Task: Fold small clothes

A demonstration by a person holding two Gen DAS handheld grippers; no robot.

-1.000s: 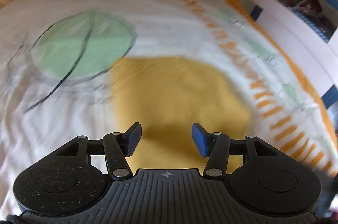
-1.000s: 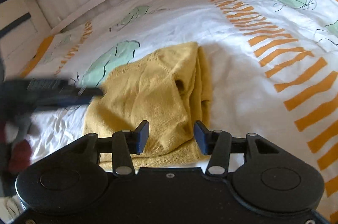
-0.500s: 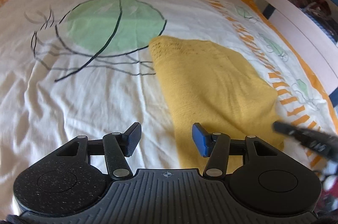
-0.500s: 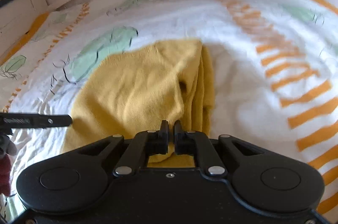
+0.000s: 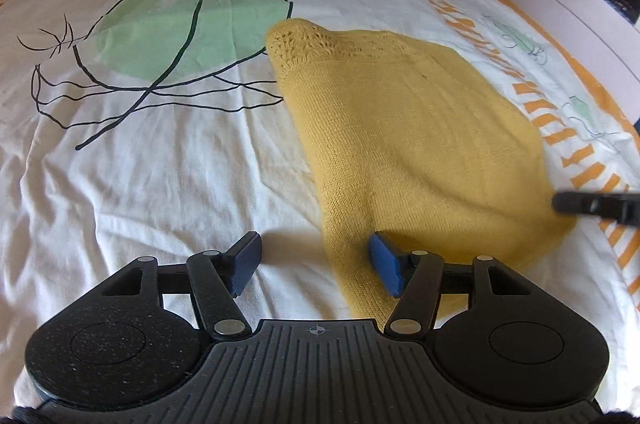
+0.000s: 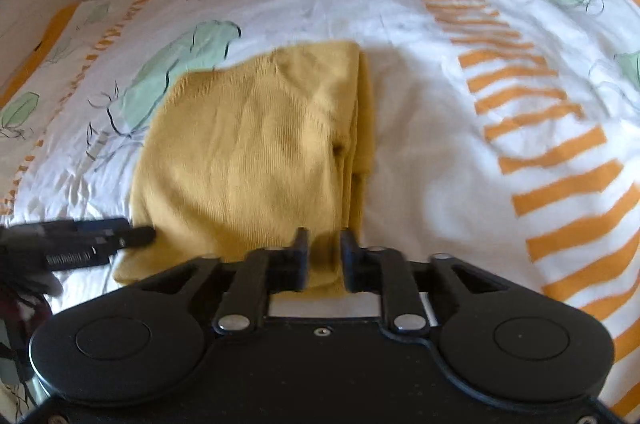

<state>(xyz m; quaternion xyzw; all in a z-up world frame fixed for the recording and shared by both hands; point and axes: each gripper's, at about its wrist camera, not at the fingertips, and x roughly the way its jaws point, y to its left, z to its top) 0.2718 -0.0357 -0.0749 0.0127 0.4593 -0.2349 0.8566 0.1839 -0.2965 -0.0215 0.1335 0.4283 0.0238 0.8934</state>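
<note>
I am holding the left gripper (image 5: 314, 266) with its jaws parted; they have just been widening, straddling the near left edge of the yellow knit garment (image 5: 404, 144) without pinching it. My right gripper (image 6: 324, 258) is showing a narrow gap after just reopening, gripping nothing, with the garment's near hem behind its tips. The garment is lying folded at frame centre on the white bedspread (image 5: 140, 184) with green leaf prints and orange stripes.
</note>
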